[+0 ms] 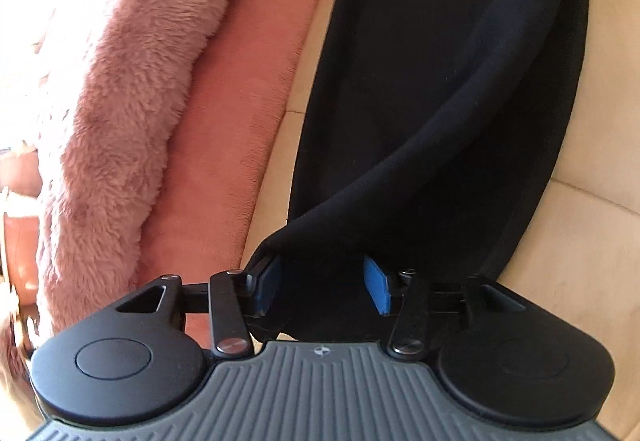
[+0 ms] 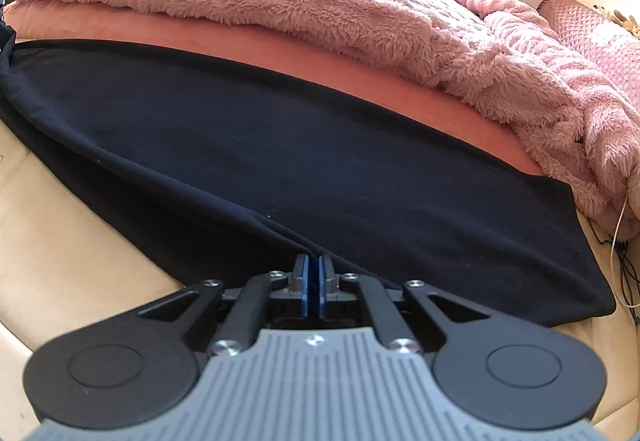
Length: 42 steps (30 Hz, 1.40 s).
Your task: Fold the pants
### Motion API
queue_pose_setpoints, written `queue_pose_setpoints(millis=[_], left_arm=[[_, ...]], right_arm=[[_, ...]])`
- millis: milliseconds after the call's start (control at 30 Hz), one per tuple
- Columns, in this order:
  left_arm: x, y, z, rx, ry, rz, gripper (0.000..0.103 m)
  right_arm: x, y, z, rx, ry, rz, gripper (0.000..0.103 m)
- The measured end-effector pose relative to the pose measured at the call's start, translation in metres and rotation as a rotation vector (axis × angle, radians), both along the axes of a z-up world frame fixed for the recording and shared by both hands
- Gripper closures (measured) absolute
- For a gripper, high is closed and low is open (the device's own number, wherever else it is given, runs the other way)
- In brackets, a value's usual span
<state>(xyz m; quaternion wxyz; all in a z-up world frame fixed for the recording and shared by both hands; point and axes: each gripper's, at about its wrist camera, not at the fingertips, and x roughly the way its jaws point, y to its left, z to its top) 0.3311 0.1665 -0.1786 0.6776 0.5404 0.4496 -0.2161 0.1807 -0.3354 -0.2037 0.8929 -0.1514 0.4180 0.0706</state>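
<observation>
The black pants [image 1: 440, 81] lie along the beige leather bed edge. In the left wrist view my left gripper [image 1: 324, 285] has its blue pads wide apart, with a bunched fold of the pants lying between them; the pads do not press on the cloth. In the right wrist view the pants [image 2: 300, 145] spread flat across the middle. My right gripper [image 2: 314, 277] has its blue pads nearly together, pinching the near edge of the pants, which rises to a ridge at the fingertips.
A fluffy pink blanket [image 2: 320, 1] is piled behind the pants on a salmon sheet [image 2: 360, 81]; it also shows in the left wrist view [image 1: 120, 121]. Beige padded surface [image 2: 80, 261] lies in front. Cables [image 2: 624, 261] hang at the right.
</observation>
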Motion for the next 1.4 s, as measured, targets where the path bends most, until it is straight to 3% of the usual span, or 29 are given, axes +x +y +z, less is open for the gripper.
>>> queue_pose_setpoints(millis=[167,233,400,567,833,1000,1100,1133,1200,1267,1300,1367,1400], left_arm=[[0.025,0.006,0.002,-0.065,0.051,0.105,0.047],[0.035,0.011,0.006,-0.13,0.081,0.194,0.072],[0.026,0.016,0.013,-0.191,0.045,0.259,0.098],[0.002,0.024,0.037,-0.229,0.011,0.278,0.1],[-0.049,0.035,0.047,-0.178,0.086,0.271,0.103],[-0.064,0.05,0.022,-0.14,0.062,0.357,0.103],[-0.065,0.066,0.014,-0.178,0.031,0.489,0.103],[-0.065,0.074,0.016,-0.235,0.014,0.559,0.103],[-0.065,0.095,0.027,-0.422,0.002,0.736,0.097],[-0.072,0.116,0.037,-0.666,-0.018,0.914,0.091],[-0.077,0.125,0.04,-0.783,-0.023,0.993,0.088],[-0.086,0.144,0.041,-1.025,-0.021,1.15,0.076],[-0.09,0.151,0.038,-1.145,-0.019,1.217,0.064]], right_arm=[[-0.001,0.0,-0.001,0.002,-0.003,-0.004,0.103],[-0.002,0.0,-0.001,0.003,-0.002,-0.005,0.103],[-0.004,-0.003,-0.001,0.008,0.003,-0.008,0.103],[-0.007,-0.007,0.004,0.001,-0.005,-0.007,0.103],[-0.019,-0.006,0.013,-0.016,-0.002,0.013,0.103],[-0.023,-0.002,0.007,-0.032,0.04,0.018,0.103],[-0.025,0.0,0.0,-0.048,0.077,0.034,0.103],[-0.026,0.001,0.0,-0.053,0.09,0.038,0.103],[-0.031,0.002,0.003,-0.058,0.096,0.045,0.102],[-0.035,0.001,0.01,-0.045,0.084,0.044,0.086],[-0.037,0.0,0.016,-0.026,0.068,0.035,0.084],[-0.039,-0.002,0.026,0.019,0.033,0.011,0.084],[-0.039,-0.003,0.031,0.04,0.011,-0.006,0.084]])
